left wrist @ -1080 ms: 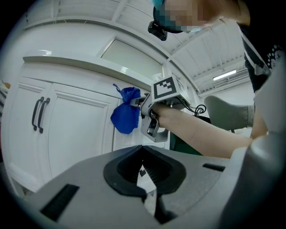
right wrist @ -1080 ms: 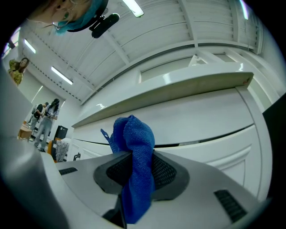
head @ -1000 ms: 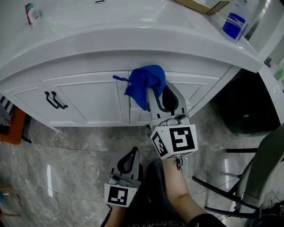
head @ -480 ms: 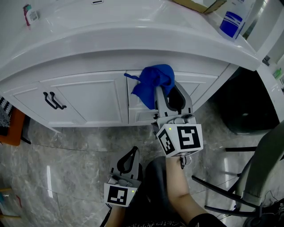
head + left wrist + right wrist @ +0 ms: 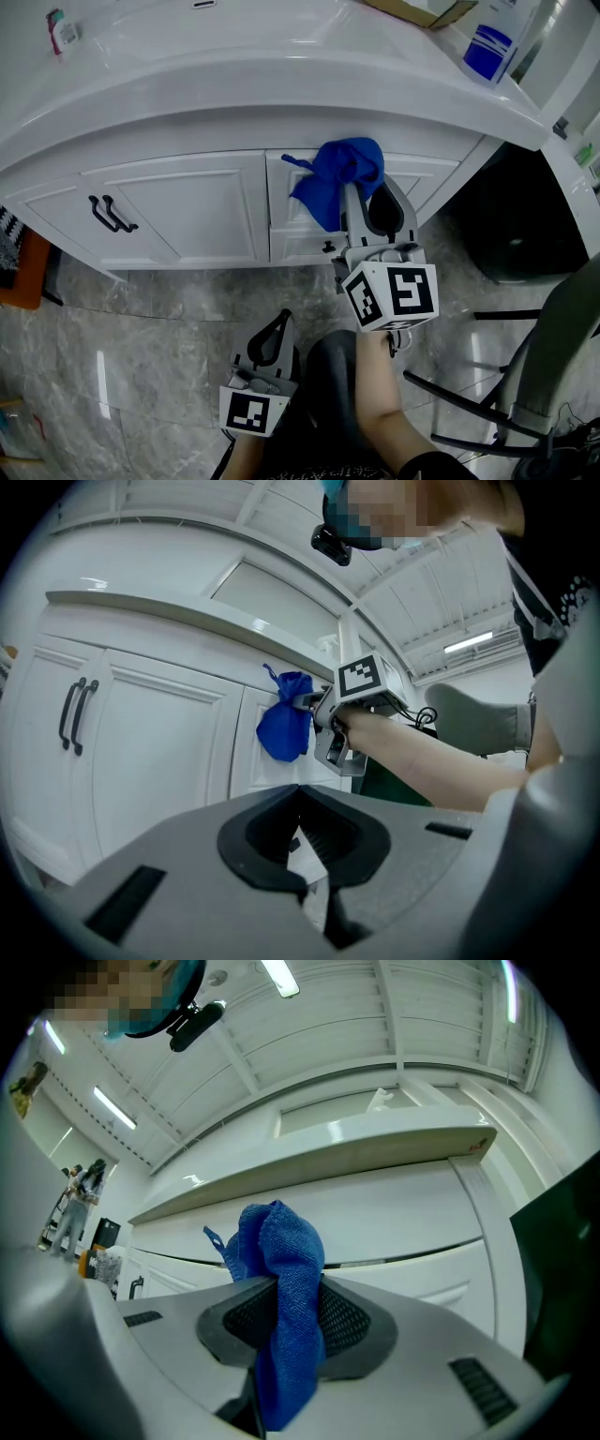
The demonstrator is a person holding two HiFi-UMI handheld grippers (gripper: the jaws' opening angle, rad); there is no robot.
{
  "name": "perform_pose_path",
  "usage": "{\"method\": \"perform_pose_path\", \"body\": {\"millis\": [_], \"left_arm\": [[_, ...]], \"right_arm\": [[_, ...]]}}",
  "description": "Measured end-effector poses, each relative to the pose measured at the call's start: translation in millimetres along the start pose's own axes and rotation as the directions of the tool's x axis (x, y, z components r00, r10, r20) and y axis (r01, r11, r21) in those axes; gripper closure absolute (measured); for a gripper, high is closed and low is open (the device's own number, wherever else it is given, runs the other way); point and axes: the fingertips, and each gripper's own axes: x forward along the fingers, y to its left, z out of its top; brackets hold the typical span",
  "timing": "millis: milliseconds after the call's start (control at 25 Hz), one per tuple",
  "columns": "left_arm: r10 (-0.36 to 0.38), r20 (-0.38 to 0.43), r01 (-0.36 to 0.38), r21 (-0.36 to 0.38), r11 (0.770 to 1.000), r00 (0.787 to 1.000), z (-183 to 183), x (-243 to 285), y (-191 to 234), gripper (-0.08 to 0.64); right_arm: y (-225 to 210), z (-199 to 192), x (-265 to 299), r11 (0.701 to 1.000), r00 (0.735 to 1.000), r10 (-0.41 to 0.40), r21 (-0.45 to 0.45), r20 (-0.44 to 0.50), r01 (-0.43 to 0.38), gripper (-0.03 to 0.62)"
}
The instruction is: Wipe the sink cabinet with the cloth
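Scanning from the far left: a small bottle [image 5: 62,30] stands on the white desk [image 5: 281,80] above the sink cabinet [image 5: 187,211]. Two black handles [image 5: 114,214] sit side by side on the left cabinet doors.

Lower, over the grey marbled floor [image 5: 141,319], the left claw [image 5: 280,321] hangs well apart from the cabinet. Its own view shows the left claw [image 5: 300,789] pressed together at the tips, nothing between them.

Right of the middle door seam, a blue cloth [image 5: 342,173] lies bunched against the upper part of the cabinet front, just under the desk's overhang. One thin corner of it sticks out to the left. The right claw [image 5: 361,195] pinches it. In the right gripper view the cloth [image 5: 281,1241] runs down between the two closed jaws of the right claw [image 5: 286,1283] and hangs out below them. The person's bare forearm [image 5: 375,394] reaches up from the bottom edge.

Further right on the desk: a cardboard box [image 5: 427,11], then a blue and white bottle [image 5: 489,49]. A dark bin [image 5: 520,225] stands on the floor beside the cabinet's right end.
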Motion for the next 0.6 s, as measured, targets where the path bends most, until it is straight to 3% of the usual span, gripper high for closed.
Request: {"method": "perform_pose_path", "body": {"millis": [600], "left_arm": [[-0.007, -0.005, 0.007, -0.006, 1.000, 1.000, -2.9, 4.6, -0.6, 0.557]], "right_arm": [[-34.9, 3.1, -10.9, 0.997, 0.998, -0.070, 0.016, 0.008, 0.070, 0.476]]}}
